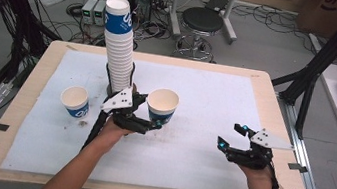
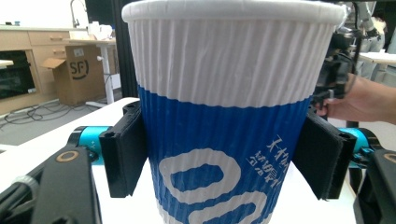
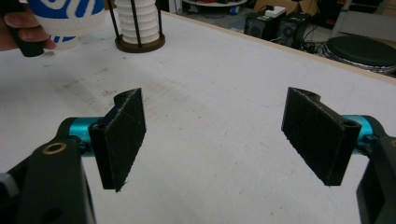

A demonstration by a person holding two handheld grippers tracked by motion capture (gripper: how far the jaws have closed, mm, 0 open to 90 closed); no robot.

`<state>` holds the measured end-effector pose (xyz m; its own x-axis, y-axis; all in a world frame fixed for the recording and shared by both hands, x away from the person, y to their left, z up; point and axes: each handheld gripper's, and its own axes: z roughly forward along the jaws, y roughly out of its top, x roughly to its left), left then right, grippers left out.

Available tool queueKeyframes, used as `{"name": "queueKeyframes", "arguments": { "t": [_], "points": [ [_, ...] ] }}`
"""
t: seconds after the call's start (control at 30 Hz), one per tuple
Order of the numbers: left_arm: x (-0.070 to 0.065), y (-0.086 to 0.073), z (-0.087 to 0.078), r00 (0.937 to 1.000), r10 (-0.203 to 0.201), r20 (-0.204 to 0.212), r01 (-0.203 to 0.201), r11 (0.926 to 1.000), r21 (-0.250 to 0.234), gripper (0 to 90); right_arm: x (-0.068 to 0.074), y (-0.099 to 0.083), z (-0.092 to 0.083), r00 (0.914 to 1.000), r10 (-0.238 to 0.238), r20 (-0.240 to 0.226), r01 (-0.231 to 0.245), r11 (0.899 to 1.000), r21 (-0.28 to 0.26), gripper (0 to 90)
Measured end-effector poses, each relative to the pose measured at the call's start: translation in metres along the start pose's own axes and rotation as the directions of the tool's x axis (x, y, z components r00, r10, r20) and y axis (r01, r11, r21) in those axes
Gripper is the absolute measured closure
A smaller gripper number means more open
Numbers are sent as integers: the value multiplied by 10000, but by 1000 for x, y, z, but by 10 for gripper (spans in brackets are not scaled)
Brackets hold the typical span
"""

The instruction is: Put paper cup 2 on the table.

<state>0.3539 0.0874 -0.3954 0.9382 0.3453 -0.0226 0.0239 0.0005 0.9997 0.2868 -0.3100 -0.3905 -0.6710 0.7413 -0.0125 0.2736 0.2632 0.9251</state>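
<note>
My left gripper (image 1: 156, 121) is shut on a white and blue ribbed paper cup (image 1: 162, 104), held upright just right of the stack. In the left gripper view both black pads (image 2: 125, 154) press the blue band of that cup (image 2: 229, 116). A tall stack of the same cups (image 1: 118, 41) stands in a black wire holder at the table's middle back. One single cup (image 1: 75, 101) stands on the white sheet at the left. My right gripper (image 1: 230, 137) hovers open near the right front, its jaws wide apart over bare sheet in its own view (image 3: 215, 135).
A white sheet (image 1: 196, 164) covers the wooden table (image 1: 18, 102). The holder's round base (image 3: 139, 43) and the held cup (image 3: 65, 18) show at the top left of the right gripper view. A stool (image 1: 201, 21), cables and boxes sit on the floor beyond.
</note>
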Motion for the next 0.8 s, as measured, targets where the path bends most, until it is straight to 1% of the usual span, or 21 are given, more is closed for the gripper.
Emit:
{"name": "queueKeyframes", "arguments": {
  "t": [0.17,0.23,0.3,0.33,0.4,0.43,0.5,0.57,0.67,0.8],
  "points": [
    [12,4,11,9998,-130,-181,129,9999,-70,261,2,0,0,10000,-63,-16,63,9999,-88,223],
    [17,6,17,9998,-113,-189,116,9998,159,263,2,-1,0,10000,1,-35,-1,10000,-75,223],
    [20,9,25,9998,-78,-198,83,9997,236,263,1,-2,0,9999,63,-86,-64,10000,-63,223],
    [21,9,27,9997,-50,-230,55,9998,182,263,0,-2,0,9999,69,-118,-70,10000,-48,222],
    [25,9,34,9996,-81,-263,90,9994,322,263,0,-2,0,9998,136,-170,-137,9999,-40,222],
    [27,8,38,9994,-41,-334,55,9990,438,262,0,-2,0,9997,134,-187,-136,9999,-84,222],
    [30,4,43,9985,-166,-525,186,9991,378,262,0,-2,0,9997,103,-226,-105,9999,-107,223],
    [31,1,47,9978,-233,-616,254,9991,330,262,1,-2,-1,9995,182,-242,-185,9997,-126,223],
    [35,-5,53,9967,-249,-772,283,9987,428,260,0,-2,-2,9995,210,-225,-214,9997,-155,222],
    [40,-14,59,9935,-543,-1002,610,9961,641,256,-1,-3,-3,9994,278,-224,-282,9995,-174,223]
  ]
}}
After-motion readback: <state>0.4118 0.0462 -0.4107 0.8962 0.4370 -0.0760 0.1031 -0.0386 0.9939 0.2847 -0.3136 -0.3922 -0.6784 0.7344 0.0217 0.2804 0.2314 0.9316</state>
